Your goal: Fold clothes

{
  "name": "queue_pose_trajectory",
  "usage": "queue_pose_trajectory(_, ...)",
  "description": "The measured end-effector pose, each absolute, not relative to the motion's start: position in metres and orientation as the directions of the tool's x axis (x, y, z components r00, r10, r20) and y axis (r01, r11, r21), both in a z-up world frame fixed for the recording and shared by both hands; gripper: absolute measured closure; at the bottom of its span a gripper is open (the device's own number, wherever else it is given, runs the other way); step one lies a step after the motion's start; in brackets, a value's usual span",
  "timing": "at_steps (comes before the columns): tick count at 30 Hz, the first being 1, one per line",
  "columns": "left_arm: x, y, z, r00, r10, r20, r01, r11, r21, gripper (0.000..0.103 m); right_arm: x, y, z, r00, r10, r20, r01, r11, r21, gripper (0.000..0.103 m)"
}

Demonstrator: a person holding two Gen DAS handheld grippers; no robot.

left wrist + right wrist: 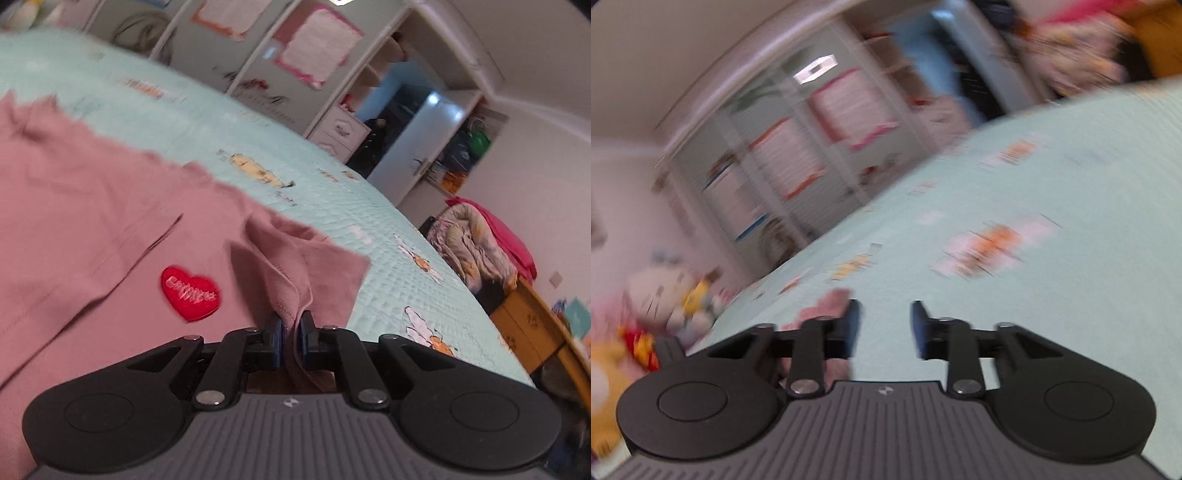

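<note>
Clamping a folded edge of the pink shirt (pixel 92 221), the left gripper (pixel 291 325) had only begun one fold on the bedspread (pixel 369 206). The right gripper (pixel 884 325) stood apart, empty; most folding remained.

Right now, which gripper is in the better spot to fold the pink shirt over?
Left. The left gripper is already shut on a fold of the pink shirt, so it can probably carry it across. The right gripper is open over the bed cover, holding nothing.

Both low over shared bedspread (pixel 332 192)
</note>
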State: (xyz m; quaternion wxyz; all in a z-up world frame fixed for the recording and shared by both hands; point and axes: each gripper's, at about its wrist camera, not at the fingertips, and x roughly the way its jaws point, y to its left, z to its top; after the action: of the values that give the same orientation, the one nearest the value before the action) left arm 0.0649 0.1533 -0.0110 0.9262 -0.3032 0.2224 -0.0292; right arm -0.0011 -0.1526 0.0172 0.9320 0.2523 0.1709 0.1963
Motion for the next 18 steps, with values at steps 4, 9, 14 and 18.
queue_pose_trajectory(4,0.066,0.154,-0.014,0.9,-0.201,-0.387,-0.084,0.791,-0.606,0.094,0.088,-0.086,0.058,0.773,0.577,-0.263,-0.45,0.792,0.413,0.091)
queue_pose_trajectory(9,0.067,0.159,-0.017,0.898,-0.226,-0.378,-0.078,0.762,-0.642,0.094,0.192,0.009,0.054,0.628,0.625,-0.463,-0.521,0.78,0.347,0.103)
queue_pose_trajectory(14,0.065,0.163,-0.018,0.896,-0.234,-0.377,-0.078,0.753,-0.654,0.094,0.222,0.062,0.041,0.559,0.622,-0.548,-0.582,0.766,0.275,0.103)
queue_pose_trajectory(18,0.065,0.164,-0.018,0.895,-0.237,-0.379,-0.081,0.748,-0.659,0.094,0.231,0.077,0.036,0.574,0.573,-0.585,-0.58,0.789,0.202,0.103)
